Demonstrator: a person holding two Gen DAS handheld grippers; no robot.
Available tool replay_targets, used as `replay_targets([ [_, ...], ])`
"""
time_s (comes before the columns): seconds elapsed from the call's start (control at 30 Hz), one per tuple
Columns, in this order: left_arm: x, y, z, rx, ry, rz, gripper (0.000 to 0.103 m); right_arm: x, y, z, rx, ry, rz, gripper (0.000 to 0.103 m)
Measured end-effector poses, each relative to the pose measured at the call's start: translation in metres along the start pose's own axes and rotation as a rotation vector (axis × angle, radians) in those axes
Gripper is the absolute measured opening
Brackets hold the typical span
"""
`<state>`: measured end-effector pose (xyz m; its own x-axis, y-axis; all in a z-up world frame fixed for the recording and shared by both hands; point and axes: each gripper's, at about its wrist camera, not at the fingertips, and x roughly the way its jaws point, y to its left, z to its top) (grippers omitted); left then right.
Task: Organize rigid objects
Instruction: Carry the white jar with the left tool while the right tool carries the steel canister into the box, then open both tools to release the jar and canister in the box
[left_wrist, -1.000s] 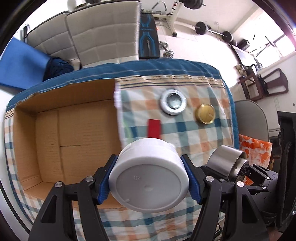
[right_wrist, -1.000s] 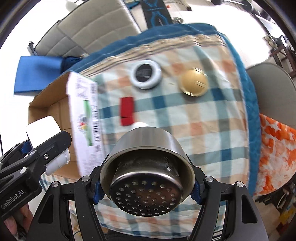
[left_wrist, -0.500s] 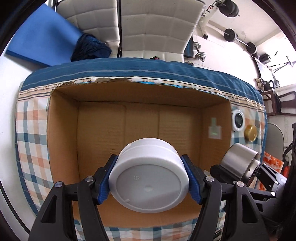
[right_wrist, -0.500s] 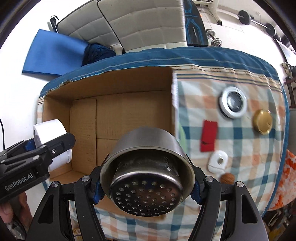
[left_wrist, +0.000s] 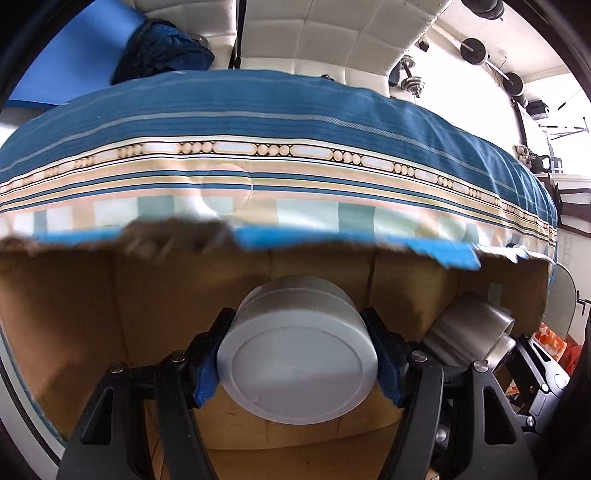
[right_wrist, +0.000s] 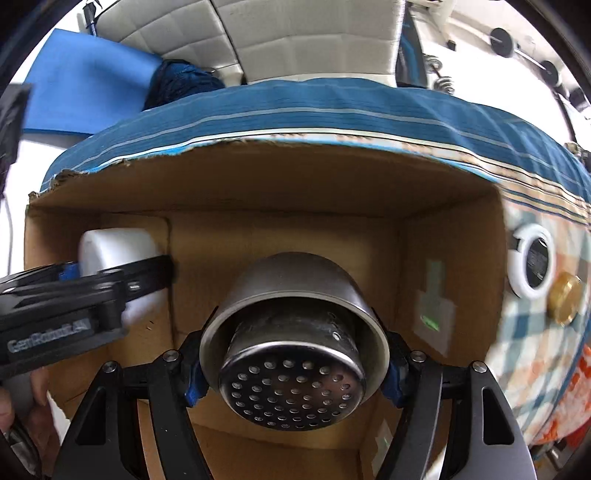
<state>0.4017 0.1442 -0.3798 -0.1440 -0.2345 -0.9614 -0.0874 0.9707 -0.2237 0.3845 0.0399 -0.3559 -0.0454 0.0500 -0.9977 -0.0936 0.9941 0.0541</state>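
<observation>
Two tools are clamping things inside the box (right_wrist: 288, 192): left tool (left_wrist: 297, 363) a white tub (left_wrist: 295, 365), right tool (right_wrist: 293, 363) a steel strainer (right_wrist: 295, 354); only the right view is showing a gold lid (right_wrist: 563, 297).

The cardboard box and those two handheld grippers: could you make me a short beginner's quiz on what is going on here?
1. True or false: the left gripper is shut on a white plastic container.
2. What does the right gripper hold?
A. a gold lid
B. a perforated steel cup
C. a red block
3. Fill in: both held things hang inside the walls of the ______.

Key
1. True; its blue pads press on both sides.
2. B. The gold lid lies on the checked cloth outside the cardboard box, beside a white ring.
3. cardboard box; whether either touches its floor cannot be told.
</observation>
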Motion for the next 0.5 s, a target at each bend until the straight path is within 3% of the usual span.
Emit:
replay_targets([
  [0.3, 0.018, 0.002, 0.003, -0.021, 0.048, -0.028, 0.066, 0.033, 0.000, 0.022, 0.008, 0.014, -0.010, 0.073],
  [0.4, 0.021, 0.003, 0.002, -0.032, 0.058, -0.066, 0.070, 0.038, -0.003, 0.023, 0.026, 0.027, 0.010, 0.074],
  [0.5, 0.017, 0.003, 0.003, -0.027, 0.050, -0.055, 0.073, 0.038, -0.004, 0.025, 0.025, 0.029, 0.021, 0.075],
])
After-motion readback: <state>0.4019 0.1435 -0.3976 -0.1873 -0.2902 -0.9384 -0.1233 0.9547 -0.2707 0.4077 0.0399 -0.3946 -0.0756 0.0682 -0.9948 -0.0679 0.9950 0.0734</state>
